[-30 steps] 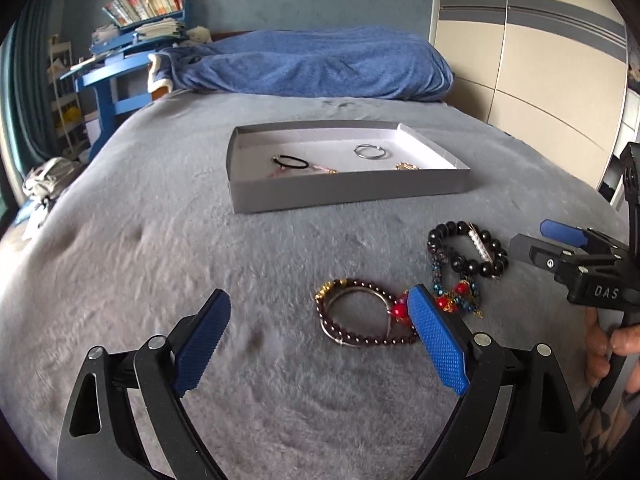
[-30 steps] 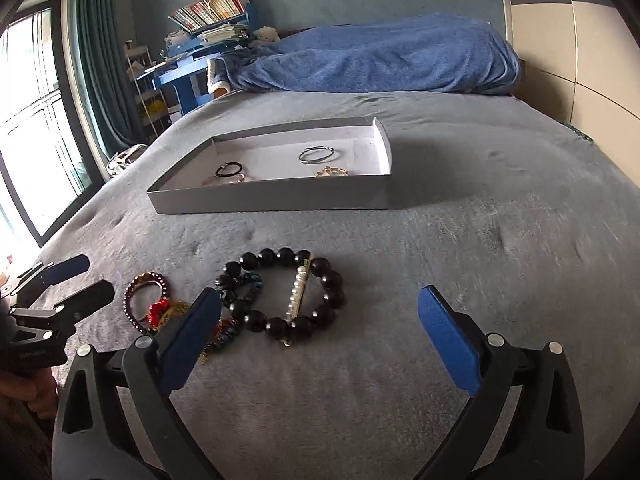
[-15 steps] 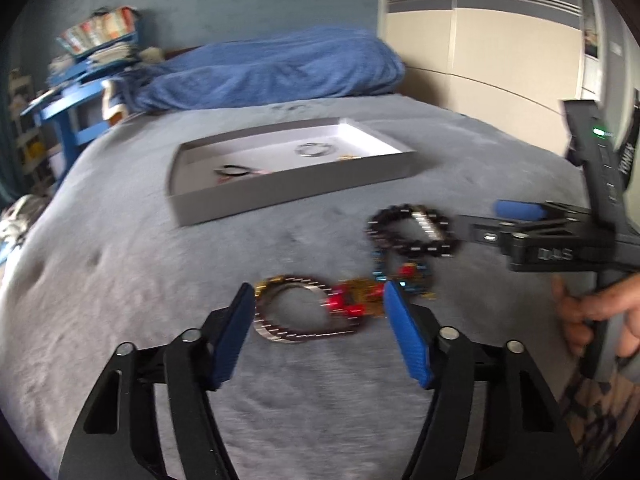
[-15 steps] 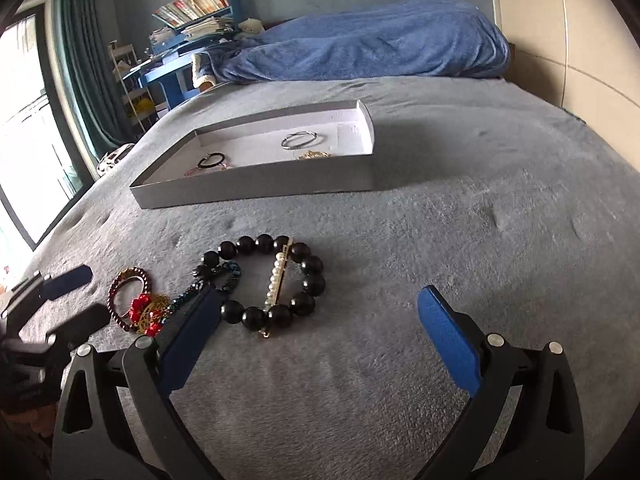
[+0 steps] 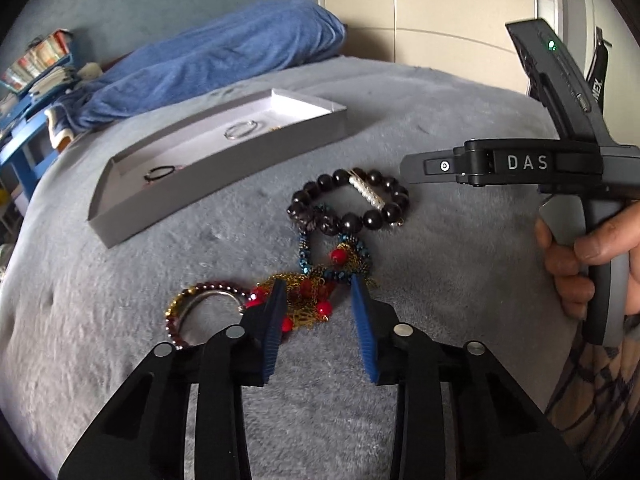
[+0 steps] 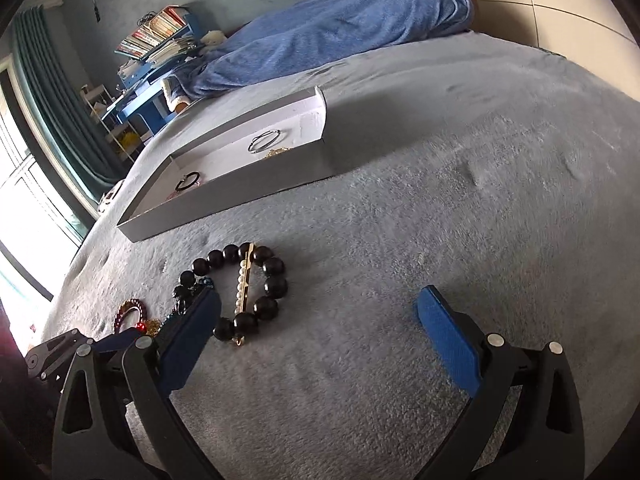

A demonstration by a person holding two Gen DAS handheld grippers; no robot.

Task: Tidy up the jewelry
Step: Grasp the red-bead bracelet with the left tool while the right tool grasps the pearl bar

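Left wrist view shows the left gripper (image 5: pixel 318 300) straddling a tangled gold chain with red beads (image 5: pixel 310 300) on the grey bedspread (image 5: pixel 120 320); its jaws are closing around the tangle, and the pads do not look pressed on it yet. That tangle lies directly ahead and trails up and to the right toward a black bead bracelet (image 5: pixel 352 204). The right gripper (image 6: pixel 316 320) hangs spread and empty just beside the bracelet, so each hand has its own nearer piece. The open tray (image 5: pixel 120 232) sits beyond the pile, with clear bedspread between.
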